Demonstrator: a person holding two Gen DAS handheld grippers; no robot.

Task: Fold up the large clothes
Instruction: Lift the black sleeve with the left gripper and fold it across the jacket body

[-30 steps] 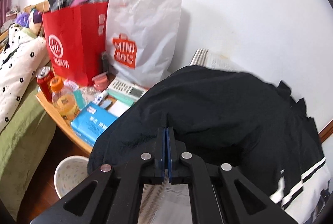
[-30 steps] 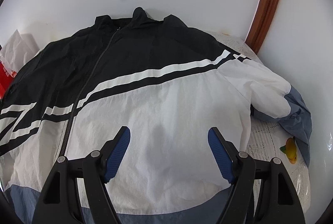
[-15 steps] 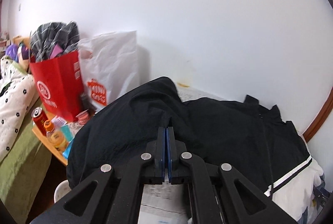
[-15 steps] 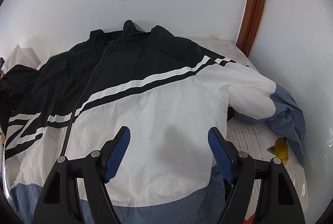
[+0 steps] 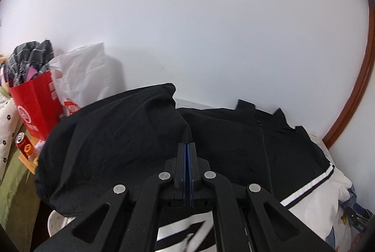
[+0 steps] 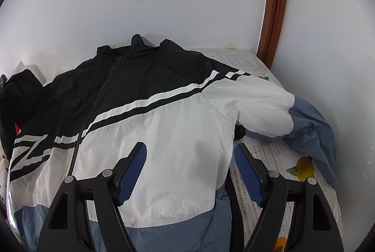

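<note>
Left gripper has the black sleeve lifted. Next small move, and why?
Probably carry the left gripper rightward and lay the black sleeve across the jacket chest: it is shut on the raised sleeve, while the right gripper hovers open above the flat white panel.

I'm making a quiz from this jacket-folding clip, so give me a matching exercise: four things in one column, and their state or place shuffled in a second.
Column one:
1. left gripper
2. right gripper
3. red bag
4. jacket

Column two:
A. stuffed with plaid cloth
B. fingers spread wide
C. lying zipped, front up
D. fingers pressed together at black fabric

Pairs: 1-D, 2-B, 3-A, 4-C
</note>
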